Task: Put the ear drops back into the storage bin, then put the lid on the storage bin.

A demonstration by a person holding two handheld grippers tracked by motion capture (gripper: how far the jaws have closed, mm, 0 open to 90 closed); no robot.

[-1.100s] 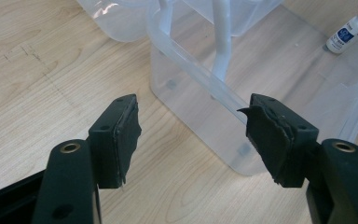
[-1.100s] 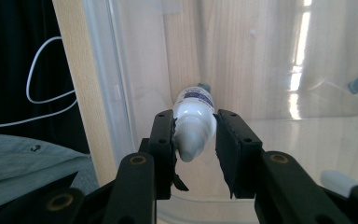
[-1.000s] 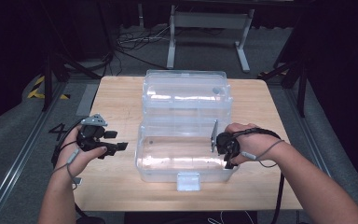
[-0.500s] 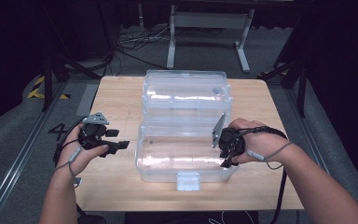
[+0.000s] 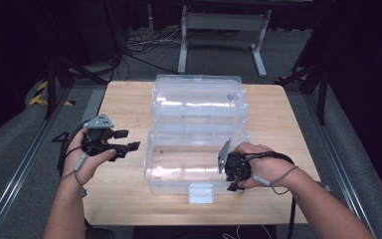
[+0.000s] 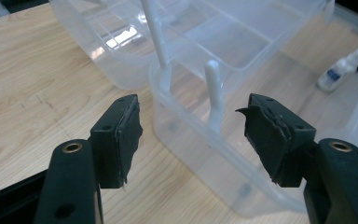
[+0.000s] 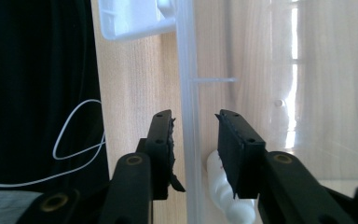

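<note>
A clear plastic storage box (image 5: 179, 172) stands open on the wooden table (image 5: 127, 102), its lid (image 5: 196, 102) hinged back. My left gripper (image 5: 131, 140) hovers open just left of the box; in the left gripper view (image 6: 191, 105) the box's end wall and a white hinge post lie beyond its jaws. My right gripper (image 5: 230, 181) is at the box's front right. Its jaws (image 7: 193, 116) have just been closing and straddle the thin clear front wall (image 7: 189, 70), with a gap on each side. A small white bottle (image 6: 335, 74) lies inside near that end.
The box's white latch (image 5: 201, 193) juts over the table's near edge. A thin white cable (image 7: 74, 140) hangs against the dark floor beside the table. A metal stand (image 5: 219, 30) and loose cables sit on the floor beyond the far edge.
My right hand has shifted toward the near edge of the table, bringing its jaws over the box's front wall. The left hand has stayed put.
</note>
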